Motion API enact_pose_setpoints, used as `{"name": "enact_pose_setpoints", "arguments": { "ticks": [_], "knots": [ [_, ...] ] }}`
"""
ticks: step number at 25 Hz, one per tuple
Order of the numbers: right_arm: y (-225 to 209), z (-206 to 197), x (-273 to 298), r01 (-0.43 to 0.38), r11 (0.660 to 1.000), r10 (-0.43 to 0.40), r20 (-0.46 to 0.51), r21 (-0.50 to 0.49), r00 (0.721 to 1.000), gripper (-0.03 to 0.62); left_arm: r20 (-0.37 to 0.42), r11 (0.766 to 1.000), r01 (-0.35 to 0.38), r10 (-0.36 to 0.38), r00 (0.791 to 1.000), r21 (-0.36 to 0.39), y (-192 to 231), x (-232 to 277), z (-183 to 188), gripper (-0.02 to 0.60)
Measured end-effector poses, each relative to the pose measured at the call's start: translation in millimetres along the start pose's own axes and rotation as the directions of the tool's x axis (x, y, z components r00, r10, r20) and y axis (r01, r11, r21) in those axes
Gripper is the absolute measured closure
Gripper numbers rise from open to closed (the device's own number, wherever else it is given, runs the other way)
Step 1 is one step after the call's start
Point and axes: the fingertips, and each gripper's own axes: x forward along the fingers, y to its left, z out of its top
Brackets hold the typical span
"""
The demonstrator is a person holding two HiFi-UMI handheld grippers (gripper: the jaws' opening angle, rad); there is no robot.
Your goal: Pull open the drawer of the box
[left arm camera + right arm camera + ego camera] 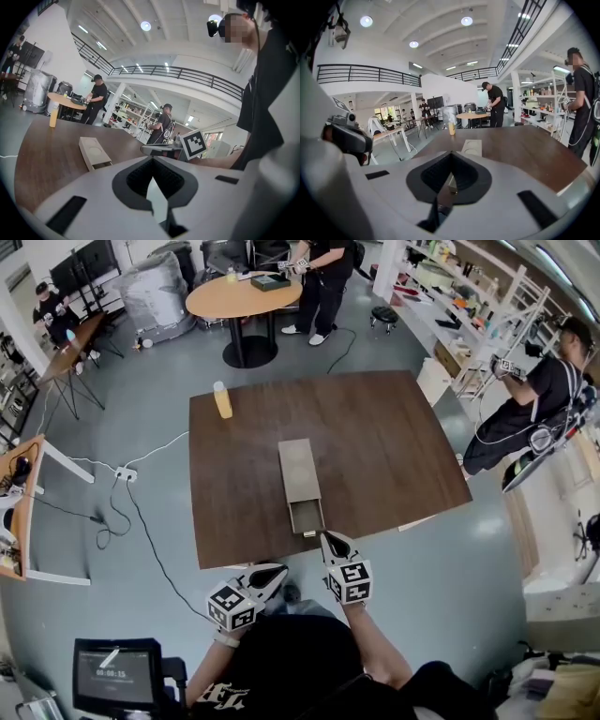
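The drawer (307,517) is already standing out of the near end of the long beige box (299,468), and its open tray is showing from the head view. The box is lying lengthwise near the middle of the brown tabletop (394,446), with its drawer end pointing toward the person and sitting close to the near edge. How much farther the drawer could slide is not showing, so I am judging the pull as largely done, though perhaps not to full travel.

The right gripper (328,538) is hovering just beside the drawer front, slightly to its right and apart from it. Its fingers are pressed together and are pinching nothing. Only a sliver of the box is showing beyond the slit between them.

The left gripper (277,572) is hanging off the tabletop's near edge, near the person's body and well short of the box. Its fingers are also looking pressed together and empty.

A yellow bottle (222,400) is standing far back on the left of the tabletop, well apart from the box. What is remaining, in my reading, is at most a little more pulling or simply drawing both grippers away.
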Motion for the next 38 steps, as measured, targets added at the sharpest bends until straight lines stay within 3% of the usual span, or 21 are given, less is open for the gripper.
{"name": "enact_pose_setpoints", "arguments": {
  "ticks": [26, 38],
  "knots": [
    [29.1, 14.0, -74.5, -0.009, 1.0, 0.009, 0.079, 0.006, 0.997, 0.606, 0.005, 0.99, 0.132, -0.131, 0.991, -0.04, -46.1, -1.5, -0.7, 0.581],
    [79.6, 14.7, -101.1, 0.028, 1.0, -0.028, 0.118, -0.003, 0.993, 0.606, 0.043, 0.988, 0.152, -0.151, 0.988, -0.021, -61.3, -64.2, -9.8, 0.581]
  ]
}}
